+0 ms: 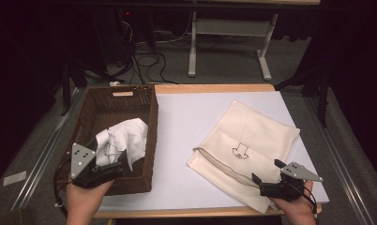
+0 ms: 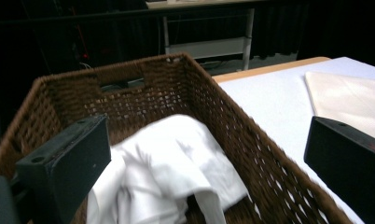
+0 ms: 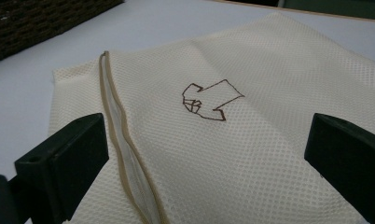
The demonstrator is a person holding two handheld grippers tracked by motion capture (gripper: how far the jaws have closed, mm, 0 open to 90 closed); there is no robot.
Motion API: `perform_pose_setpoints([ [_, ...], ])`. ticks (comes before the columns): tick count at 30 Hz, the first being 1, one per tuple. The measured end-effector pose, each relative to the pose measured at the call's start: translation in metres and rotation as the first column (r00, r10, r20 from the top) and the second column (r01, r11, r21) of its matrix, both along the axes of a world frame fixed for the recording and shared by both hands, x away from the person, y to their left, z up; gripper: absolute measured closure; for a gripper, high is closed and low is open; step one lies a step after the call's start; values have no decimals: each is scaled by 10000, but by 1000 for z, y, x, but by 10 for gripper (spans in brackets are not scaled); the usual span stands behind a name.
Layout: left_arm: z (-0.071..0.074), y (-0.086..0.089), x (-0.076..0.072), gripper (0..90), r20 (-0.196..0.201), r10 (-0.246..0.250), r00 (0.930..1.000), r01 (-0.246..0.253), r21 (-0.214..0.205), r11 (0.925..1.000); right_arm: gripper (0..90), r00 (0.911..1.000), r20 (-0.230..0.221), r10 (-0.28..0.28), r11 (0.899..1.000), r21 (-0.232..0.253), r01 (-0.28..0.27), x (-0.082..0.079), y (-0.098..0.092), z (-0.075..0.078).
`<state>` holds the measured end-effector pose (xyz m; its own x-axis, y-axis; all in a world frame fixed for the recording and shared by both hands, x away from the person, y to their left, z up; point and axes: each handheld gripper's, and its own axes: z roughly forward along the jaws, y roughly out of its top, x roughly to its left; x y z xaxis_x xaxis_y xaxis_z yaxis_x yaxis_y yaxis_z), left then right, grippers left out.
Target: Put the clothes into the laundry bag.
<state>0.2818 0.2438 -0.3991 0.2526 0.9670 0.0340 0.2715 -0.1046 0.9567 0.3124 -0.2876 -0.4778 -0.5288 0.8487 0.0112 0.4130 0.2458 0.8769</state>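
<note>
A brown wicker basket (image 1: 147, 110) stands at the table's left and holds a crumpled white garment (image 1: 125, 138). My left gripper (image 1: 107, 151) hovers open over the basket's near end, just above the garment (image 2: 162, 163), with nothing between its jaws. One jaw is over the basket (image 2: 143, 93) and the other is outside its right wall. A cream mesh bag (image 1: 252, 131) with a zipper (image 3: 125, 154) along its edge and a brown arrow-like mark (image 3: 209, 100) lies flat on the right. Open and holding nothing, my right gripper (image 1: 267, 170) is over the bag's near corner.
The white table top (image 1: 186, 117) has a wooden front edge (image 1: 177, 213). Bare surface lies between basket and bag. Beyond the table are floor cables (image 1: 149, 61) and the legs of another table (image 1: 192, 47).
</note>
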Motion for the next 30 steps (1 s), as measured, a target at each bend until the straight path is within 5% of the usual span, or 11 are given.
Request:
perform_pose_setpoints([
  [7, 8, 1, 35, 48, -94, -147, 9998, 147, -4, 9999, 1, 9999, 122, 5, 10000, 78, -6, -1, -2, 1],
  [12, 6, 1, 66, 5, -970, -22, 9953, 52, 308, 9995, 1, 10000, 88, -32, 9999, 104, 31, 0, -2, 1],
  [18, -8, 9, 99, 0, -2197, 190, 9754, -175, 89, 9998, 1, 9999, 79, -72, 10000, 49, 72, 0, -2, 0],
  [20, -12, 13, 107, 0, -2683, -29, 9633, -53, -298, 9995, 1, 10000, 76, -53, 10000, 28, 53, 1, -2, 0],
  [22, -16, 16, 112, 0, -2944, 195, 9555, -225, -71, 9997, 1, 10000, 81, -29, 10000, 17, 29, 2, -3, -1],
  [25, -22, 20, 120, 0, -3581, 373, 9329, -336, 164, 9993, 1, 10000, 48, -15, 10000, 33, 15, 1, -2, -1],
  [27, -26, 23, 125, 0, -4199, 298, 9071, -271, 124, 9996, 1, 10000, 56, 27, 10000, 21, -27, 1, -2, -1],
  [28, -31, 26, 130, 0, -4802, 297, 8767, -221, 214, 9995, 1, 10000, 23, 66, 10000, -10, -66, 1, -1, -1],
  [29, -31, 26, 130, 0, -4802, 297, 8767, -221, 214, 9995, 1, 10000, 34, 76, 10000, -30, -76, 2, -1, -1],
  [30, -34, 26, 131, 0, -5045, 371, 8626, -194, 402, 9990, 1, 10000, 34, 76, 10000, -30, -76, 2, -1, -1],
])
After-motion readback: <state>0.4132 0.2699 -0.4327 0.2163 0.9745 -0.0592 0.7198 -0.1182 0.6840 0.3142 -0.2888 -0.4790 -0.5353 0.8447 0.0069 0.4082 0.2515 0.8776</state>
